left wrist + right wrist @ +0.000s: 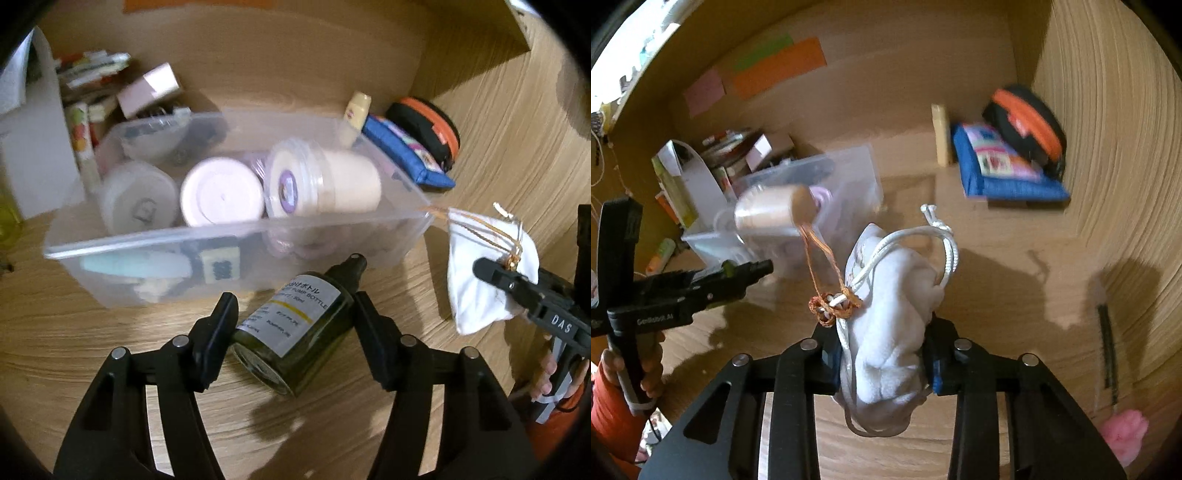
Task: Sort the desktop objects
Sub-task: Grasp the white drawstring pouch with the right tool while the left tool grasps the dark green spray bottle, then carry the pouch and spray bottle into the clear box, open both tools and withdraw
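Observation:
My left gripper [291, 314] is shut on a dark green pump bottle [295, 332] with a white label, its nozzle pointing at the clear plastic bin [236, 254]. The bin holds several round jars and small items. My right gripper [882, 354] is shut on a white drawstring pouch [890, 325] with a white cord and an orange string. The pouch also shows in the left wrist view [484, 280], held to the right of the bin. The orange string runs toward the bin's right corner. The left gripper [757, 269] shows at left in the right wrist view.
A blue pouch [410, 155] and a black and orange round case [428, 125] lie at the back right by the wooden wall. Boxes and papers [107, 88] are stacked behind the bin at left. A pink fluffy thing [1123, 428] lies at right on the desk.

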### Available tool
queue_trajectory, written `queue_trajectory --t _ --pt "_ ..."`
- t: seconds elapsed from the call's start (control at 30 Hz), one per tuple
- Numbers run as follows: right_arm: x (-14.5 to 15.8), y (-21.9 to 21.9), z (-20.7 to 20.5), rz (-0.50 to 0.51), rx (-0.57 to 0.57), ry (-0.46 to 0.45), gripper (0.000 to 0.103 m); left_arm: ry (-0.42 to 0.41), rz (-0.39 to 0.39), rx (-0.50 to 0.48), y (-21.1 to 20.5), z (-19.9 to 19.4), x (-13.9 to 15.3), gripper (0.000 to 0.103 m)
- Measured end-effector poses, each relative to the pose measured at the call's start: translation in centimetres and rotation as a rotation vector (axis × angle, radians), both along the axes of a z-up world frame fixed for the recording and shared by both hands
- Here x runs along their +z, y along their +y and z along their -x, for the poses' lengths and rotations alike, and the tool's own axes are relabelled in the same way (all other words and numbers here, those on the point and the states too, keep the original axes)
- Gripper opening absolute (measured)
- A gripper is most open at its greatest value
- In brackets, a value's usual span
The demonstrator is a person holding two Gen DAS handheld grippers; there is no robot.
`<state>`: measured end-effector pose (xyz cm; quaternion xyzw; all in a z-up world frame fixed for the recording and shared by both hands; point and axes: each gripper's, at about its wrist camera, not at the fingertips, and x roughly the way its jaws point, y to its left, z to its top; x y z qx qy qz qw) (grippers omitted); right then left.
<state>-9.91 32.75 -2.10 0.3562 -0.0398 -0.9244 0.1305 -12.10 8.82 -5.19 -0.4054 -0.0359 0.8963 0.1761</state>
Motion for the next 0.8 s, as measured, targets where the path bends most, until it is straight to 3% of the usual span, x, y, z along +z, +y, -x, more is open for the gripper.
queue_trajectory --t 0.4,0.6,0.8 --pt "5.8 -4.4 1.9 -0.059 0.044 0.159 0.030 0.128 -0.074 0.059 -3.8 -1.0 5.4 0.063" --pt "6.3 -6.9 4.5 -0.110 0.079 0.160 0.030 0.136 -0.091 0.085 -6.0 0.3 6.5 0.063" --pt "6.2 -8.4 7.4 -0.083 0.118 0.112 0.030 0.133 -0.049 0.114 -7.1 2.4 6.4 0.063"
